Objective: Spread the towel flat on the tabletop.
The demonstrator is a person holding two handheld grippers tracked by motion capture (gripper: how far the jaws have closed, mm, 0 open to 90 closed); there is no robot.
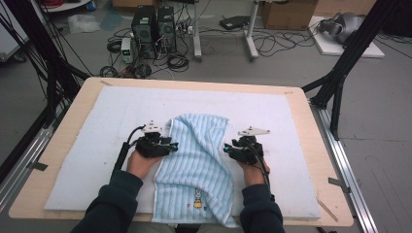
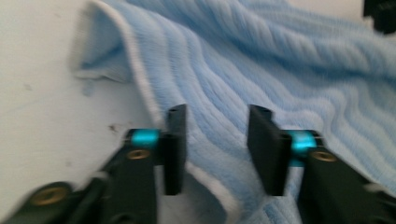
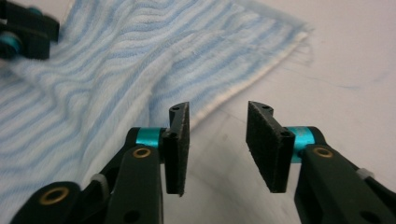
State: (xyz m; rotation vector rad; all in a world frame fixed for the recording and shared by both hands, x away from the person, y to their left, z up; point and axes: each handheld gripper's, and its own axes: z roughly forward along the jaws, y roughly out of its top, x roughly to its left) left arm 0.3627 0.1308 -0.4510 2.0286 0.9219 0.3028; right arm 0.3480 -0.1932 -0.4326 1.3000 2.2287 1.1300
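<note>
A: Start from the high view. Where does the work stand?

B: A light blue striped towel [image 1: 197, 167] lies folded lengthwise on the white pad [image 1: 291, 145] covering the bench [image 1: 68, 131], its near end with a small cartoon patch hanging over the bench's front edge. It is rumpled along the top, so I judge the fold only partly done: a long fold looks made, the short one is left. The left gripper [image 1: 171, 144] sits at the towel's left edge, the right gripper [image 1: 227, 148] at its right edge.

A: And the left gripper view?

B: The left gripper [image 2: 217, 147] has its jaws standing apart over the towel's white-hemmed edge [image 2: 280, 79], cloth below the gap, but the pads are not pressing on it. Nothing is held.

A: The right gripper view?

B: The right gripper [image 3: 218, 144] is likewise partly open and empty. Its left pad is just beside the towel's hem [image 3: 116, 65]; bare pad surface shows between the jaws. The other gripper shows at the upper left, across the towel.

A: So what remains?

B: By my reading, both edges need to be pinched before the towel can be folded across and smoothed.
</note>
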